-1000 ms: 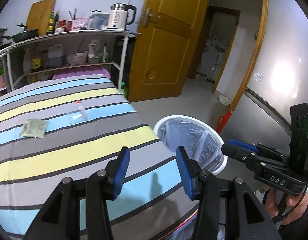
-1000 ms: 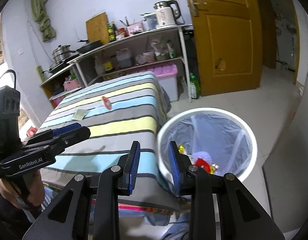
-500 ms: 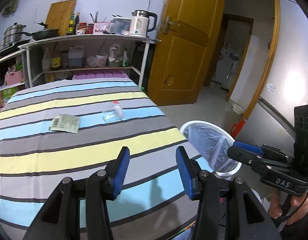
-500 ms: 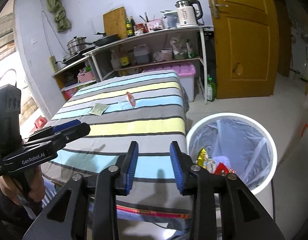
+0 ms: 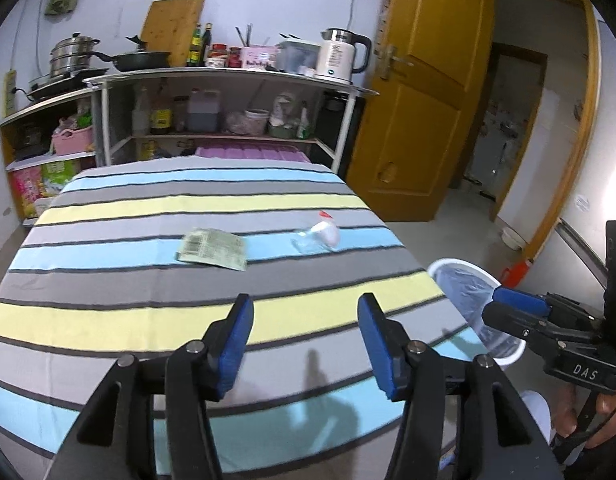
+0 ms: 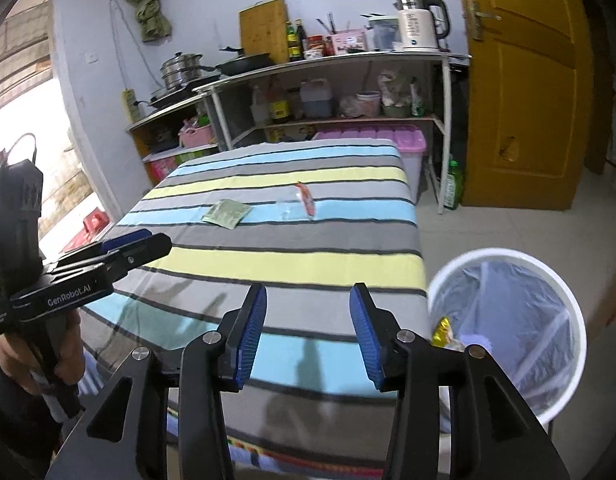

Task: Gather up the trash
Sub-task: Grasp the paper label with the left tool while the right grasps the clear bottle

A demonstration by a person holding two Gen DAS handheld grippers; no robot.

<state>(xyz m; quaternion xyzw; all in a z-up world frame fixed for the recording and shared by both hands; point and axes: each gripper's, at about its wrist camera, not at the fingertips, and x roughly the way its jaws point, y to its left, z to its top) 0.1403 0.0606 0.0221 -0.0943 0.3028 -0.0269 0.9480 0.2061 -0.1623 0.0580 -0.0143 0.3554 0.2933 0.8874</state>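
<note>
Both my grippers, left (image 5: 303, 340) and right (image 6: 305, 334), gape empty. Clear wrapper (image 5: 318, 236) mid-frame is flimsy; fingers may snag striped cloth (image 5: 147, 280) instead.

Striped table (image 5: 147, 280) bare before wrappers; trash bin (image 6: 508, 258) beside right edge.

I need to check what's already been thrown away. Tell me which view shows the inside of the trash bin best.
The right wrist view. The trash bin appears there almost whole, its liner open, with a yellow wrapper and other trash visible inside. The left wrist view catches only part of its rim and liner, partly behind the right gripper; no contents visible.
</note>
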